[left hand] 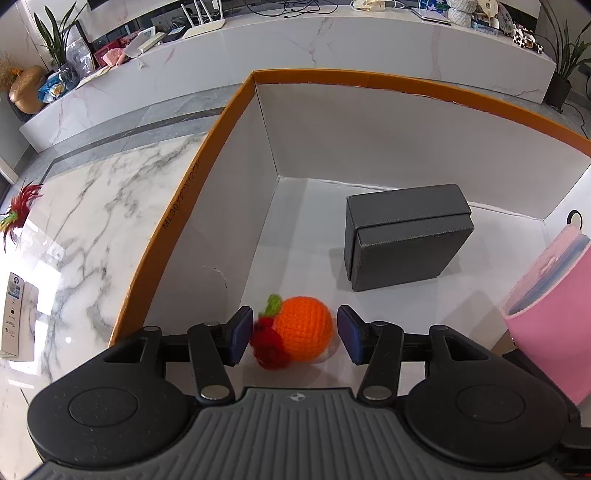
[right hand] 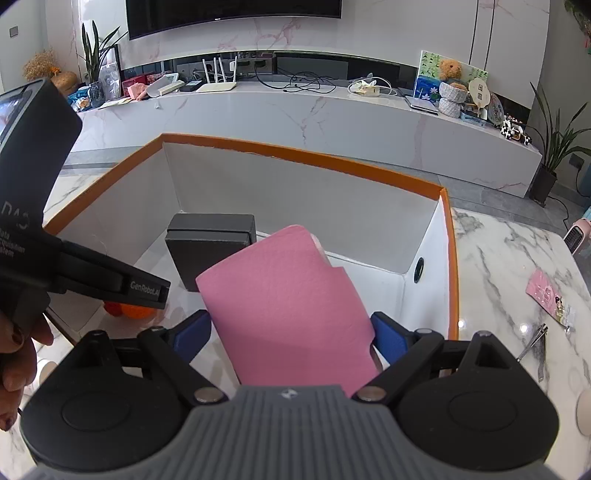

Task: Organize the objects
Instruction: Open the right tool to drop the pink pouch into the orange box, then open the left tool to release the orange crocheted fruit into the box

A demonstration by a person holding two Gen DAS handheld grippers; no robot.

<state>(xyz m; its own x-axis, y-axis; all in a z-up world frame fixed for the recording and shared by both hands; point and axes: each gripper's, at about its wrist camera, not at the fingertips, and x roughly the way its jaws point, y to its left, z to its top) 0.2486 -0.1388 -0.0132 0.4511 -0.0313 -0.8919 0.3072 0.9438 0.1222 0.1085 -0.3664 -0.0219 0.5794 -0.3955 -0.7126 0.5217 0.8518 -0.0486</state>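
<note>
Crocheted orange (left hand: 304, 328), box (left hand: 177, 206), marble table (left hand: 85, 206)

Pink folder (left hand: 554, 321) cut off right, red crochet piece (left hand: 267, 345) blurred

A long white marble console (right hand: 306, 118) runs across the upper part of both views, against a white wall veined in pink. A dark television (right hand: 232, 14) hangs above it at the top of the right wrist view. On the console sit a white router (right hand: 218, 79), tangled black cables (right hand: 303, 83), a teddy bear (right hand: 450, 70) and small boxes. Potted plants stand at the upper left (right hand: 96, 48) and at the right edge (right hand: 554, 147). The grey tiled floor (left hand: 122, 122) lies below the console. A glossy white marble table (right hand: 517, 280) with grey veins catches bright daylight.
</note>
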